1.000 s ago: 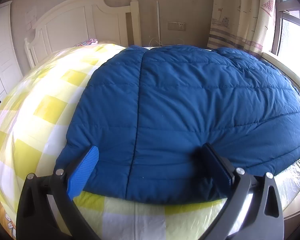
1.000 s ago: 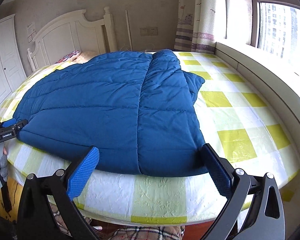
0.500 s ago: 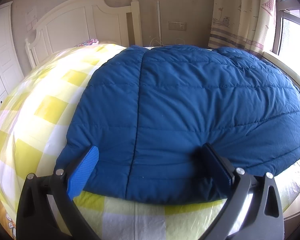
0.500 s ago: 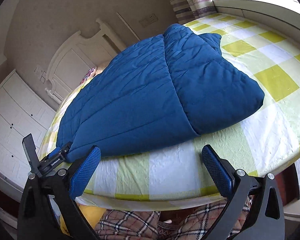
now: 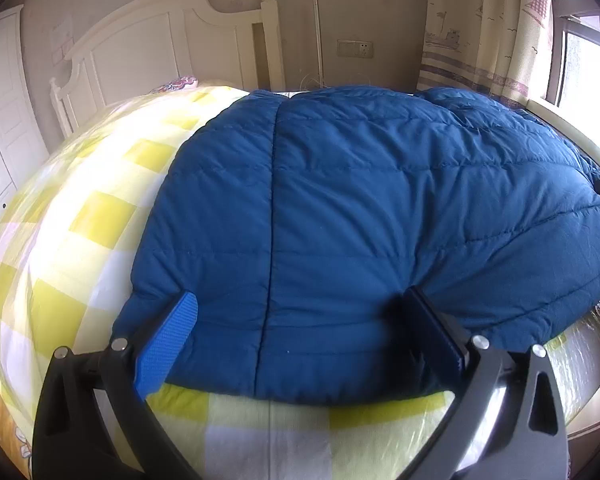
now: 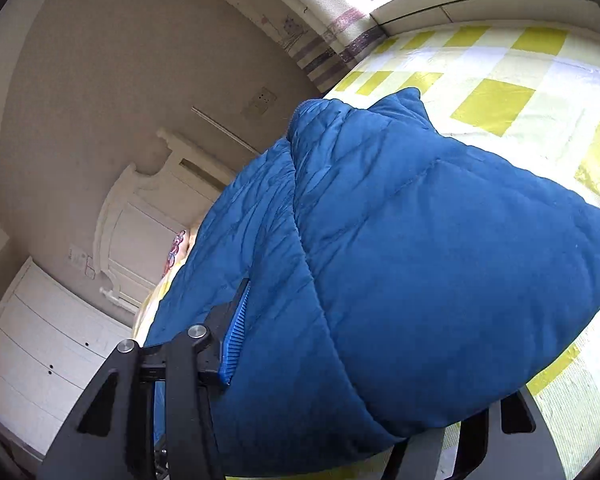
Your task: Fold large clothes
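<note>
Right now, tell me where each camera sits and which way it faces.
Left wrist: on the left gripper at the bed's foot, facing the headboard over the blue jacket; both fingers show, wide open across the hem.
Right wrist: on the right gripper, rolled sideways and close in; its jaws are closing with the jacket's corner between them.
Shared: jacket, checked bed, headboard, curtain.

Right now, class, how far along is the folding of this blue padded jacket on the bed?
Done: one side panel of the blue jacket already lies folded over its body on the checked bedspread. In hand: the right gripper is closing with the jacket's near edge between its fingers; the left gripper rests open astride the hem. Left: the remaining folds into a compact bundle.
</note>
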